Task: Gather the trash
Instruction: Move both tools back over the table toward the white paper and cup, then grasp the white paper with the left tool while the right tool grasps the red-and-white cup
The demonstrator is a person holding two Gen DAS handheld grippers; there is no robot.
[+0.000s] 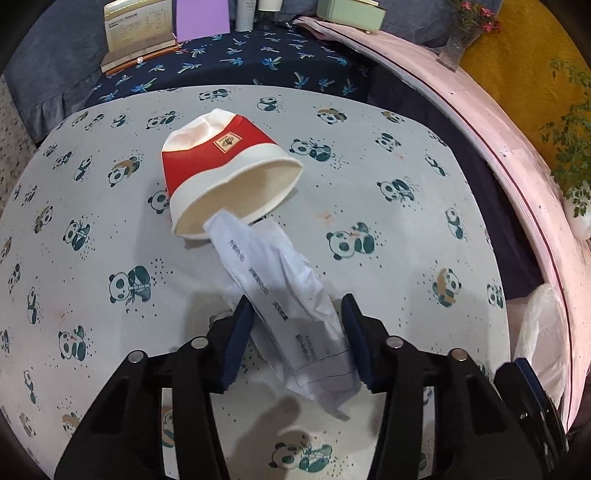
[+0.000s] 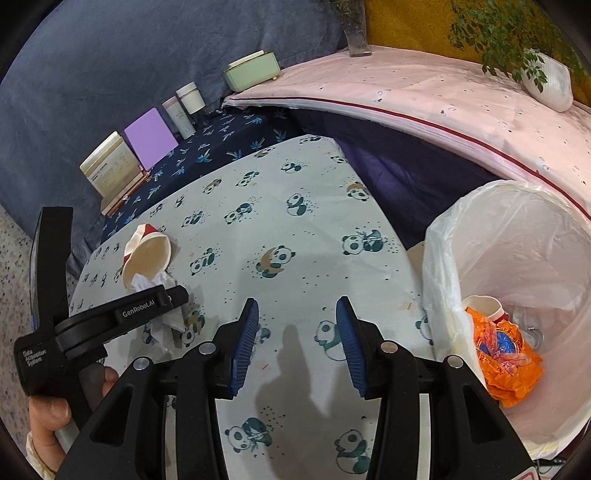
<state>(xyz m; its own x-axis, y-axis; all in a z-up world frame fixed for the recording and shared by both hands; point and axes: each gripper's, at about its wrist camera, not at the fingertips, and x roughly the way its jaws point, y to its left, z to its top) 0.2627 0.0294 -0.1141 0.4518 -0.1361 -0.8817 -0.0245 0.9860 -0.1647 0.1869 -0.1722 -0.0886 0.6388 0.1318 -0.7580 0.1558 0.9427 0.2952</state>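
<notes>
A crushed red-and-white paper cup [image 1: 221, 170] lies on its side on the panda-print table [image 1: 388, 229]. A crumpled white printed paper [image 1: 291, 306] trails from the cup's mouth toward me. My left gripper [image 1: 297, 310] is open, its jaws on either side of the paper's near end, not closed on it. In the right wrist view the cup [image 2: 146, 254] and the paper [image 2: 162, 317] lie at the far left under the left gripper's body [image 2: 122, 317]. My right gripper [image 2: 295, 314] is open and empty above the table, left of the bin [image 2: 517, 280].
The white-bagged bin holds an orange wrapper [image 2: 506, 350] and a paper cup [image 2: 484, 306]. Behind the table are books [image 1: 138, 33], a purple box [image 1: 201, 16], bottles [image 2: 183, 110], a green box [image 2: 251, 70]. A pink-covered surface [image 2: 424, 96] with plants stands right.
</notes>
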